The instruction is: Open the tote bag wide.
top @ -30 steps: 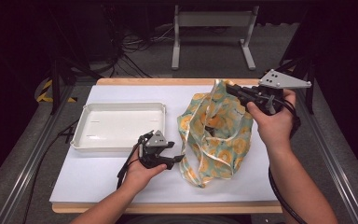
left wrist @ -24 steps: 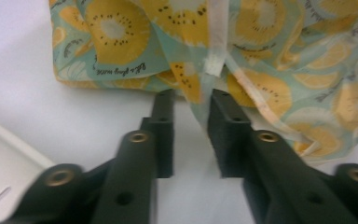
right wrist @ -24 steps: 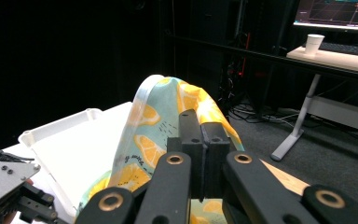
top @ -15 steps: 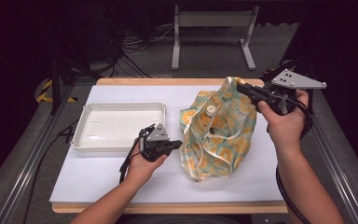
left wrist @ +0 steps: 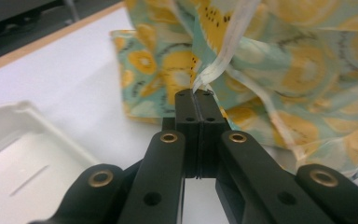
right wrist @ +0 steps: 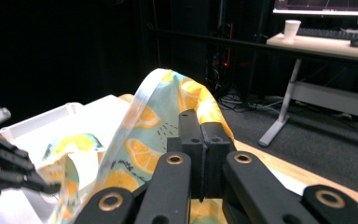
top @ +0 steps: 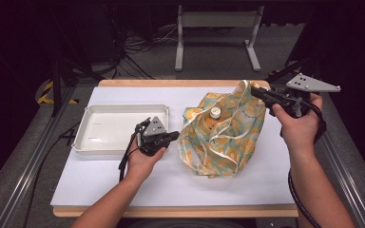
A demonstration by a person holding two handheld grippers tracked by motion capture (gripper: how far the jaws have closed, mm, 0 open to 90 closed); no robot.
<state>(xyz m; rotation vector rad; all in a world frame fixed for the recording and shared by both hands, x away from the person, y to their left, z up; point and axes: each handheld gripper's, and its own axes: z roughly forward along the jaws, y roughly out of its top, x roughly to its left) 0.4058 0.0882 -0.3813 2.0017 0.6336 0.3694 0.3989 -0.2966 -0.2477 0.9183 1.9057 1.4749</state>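
On the white-topped bench (top: 100, 185), a soft fabric bag printed with orange slices on pale green (top: 228, 137) is being held open from both sides. Its left edge is pinched by the left hand-held gripper (top: 173, 136), and its raised right rim by the right hand-held gripper (top: 255, 91), jaws pressed together. Compared with a second ago, the mouth has been pulled wider, exposing a white-capped bottle (top: 214, 114) inside. A shallow white plastic tray (top: 86, 137) lies just left, likely its destination.

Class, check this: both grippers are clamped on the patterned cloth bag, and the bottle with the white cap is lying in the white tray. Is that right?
Not quite. In the high view the bottle stands inside the cloth bag, not in the white tray. The left gripper and right gripper are indeed clamped on the bag.
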